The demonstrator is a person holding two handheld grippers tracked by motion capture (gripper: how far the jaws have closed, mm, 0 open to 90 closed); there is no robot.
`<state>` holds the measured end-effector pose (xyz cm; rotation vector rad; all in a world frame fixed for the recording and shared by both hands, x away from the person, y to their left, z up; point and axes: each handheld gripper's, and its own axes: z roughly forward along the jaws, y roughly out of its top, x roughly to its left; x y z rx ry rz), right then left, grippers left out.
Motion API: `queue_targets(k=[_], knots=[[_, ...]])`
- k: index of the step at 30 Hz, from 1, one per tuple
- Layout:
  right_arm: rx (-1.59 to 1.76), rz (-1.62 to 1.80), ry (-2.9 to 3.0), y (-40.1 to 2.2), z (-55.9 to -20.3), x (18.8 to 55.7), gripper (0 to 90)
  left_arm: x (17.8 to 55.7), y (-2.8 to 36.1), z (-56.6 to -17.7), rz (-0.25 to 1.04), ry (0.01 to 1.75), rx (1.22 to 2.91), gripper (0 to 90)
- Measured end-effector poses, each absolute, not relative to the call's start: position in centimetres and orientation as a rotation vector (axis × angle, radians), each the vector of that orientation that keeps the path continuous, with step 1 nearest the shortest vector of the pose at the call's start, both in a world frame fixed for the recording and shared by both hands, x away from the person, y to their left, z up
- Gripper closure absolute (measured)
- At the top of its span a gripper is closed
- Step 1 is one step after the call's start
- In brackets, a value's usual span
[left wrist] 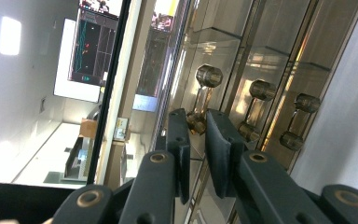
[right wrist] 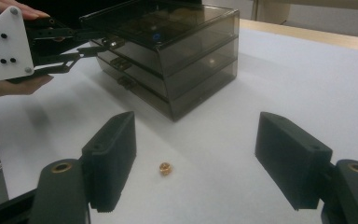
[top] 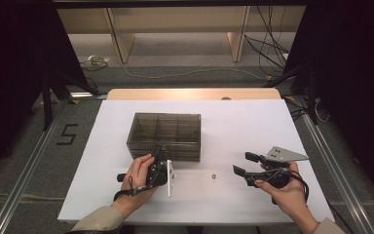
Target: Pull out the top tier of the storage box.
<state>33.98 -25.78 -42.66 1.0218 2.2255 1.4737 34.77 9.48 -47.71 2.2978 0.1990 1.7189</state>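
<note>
Left gripper (left wrist: 196,125) fingers pinch what looks like the top drawer's knob (left wrist: 197,122) on the smoky drawer box (top: 164,135), centre of worktop (top: 253,122). Right gripper (right wrist: 196,156) fingers spread wide; brass nut (right wrist: 165,167) at box's 5 o'clock, untouched.

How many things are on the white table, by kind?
Smoky drawer box: 1
Drawers in the box, each with a handle: 3
Small brass nut: 1
Claws, left claw and right claw: 2
Total: 7
</note>
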Motion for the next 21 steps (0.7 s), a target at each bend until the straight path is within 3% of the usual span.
queue_targets(k=[21], knots=[[1.026,1.476,2.224,-25.88,-42.61,33.98,30.0,34.34,9.42,-47.88,1.749,0.165,2.303,79.7]])
